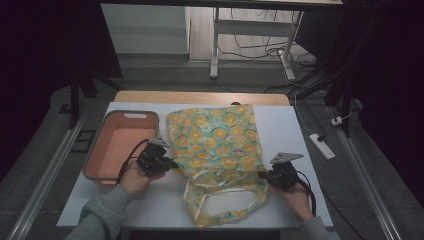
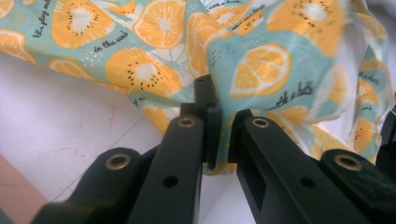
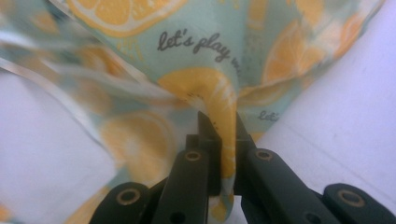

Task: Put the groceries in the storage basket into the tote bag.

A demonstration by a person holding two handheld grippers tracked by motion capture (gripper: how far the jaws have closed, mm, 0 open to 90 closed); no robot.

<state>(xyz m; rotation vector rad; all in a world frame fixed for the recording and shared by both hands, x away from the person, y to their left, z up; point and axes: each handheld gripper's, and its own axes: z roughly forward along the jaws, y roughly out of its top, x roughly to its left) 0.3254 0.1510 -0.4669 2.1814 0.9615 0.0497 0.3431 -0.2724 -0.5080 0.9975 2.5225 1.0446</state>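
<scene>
1. Since both grippers already have cloth pinched, the grabbing part looks done: the mint-green fabric apron with orange citrus-slice print (image 1: 215, 145) lies spread on the white table top (image 1: 300, 130), right beside the salmon-pink rectangular plastic basket with grey rim (image 1: 106, 119).
2. Left gripper (image 1: 172, 163) sits at the apron's left edge, between the apron and the basket. Its jaws are clamped on a fold of that edge; you can see the fabric squeezed between the pads in the left gripper view (image 2: 219, 135).
3. Right gripper (image 1: 261, 175) is at the apron's right edge, near the lower corner. Jaws closed tight on a bunched bit of hem, clear in the right gripper view (image 3: 227, 140).
4. What's left, my guess: the apron is still flat-ish and rumpled, ties (image 1: 220, 192) loose at the near end, so the actual lift, fold or move into the basket hasn't happened.
5. Room to move: the basket is empty and close to the apron's left side, so that's a short trip. Right of the apron there's a bare strip of table, then the table edge fairly near the right gripper. Far side of the apron nearly reaches the back edge of the white top.
6. Near end of the apron hangs close to the front edge, so dragging toward the person could slide it off.
</scene>
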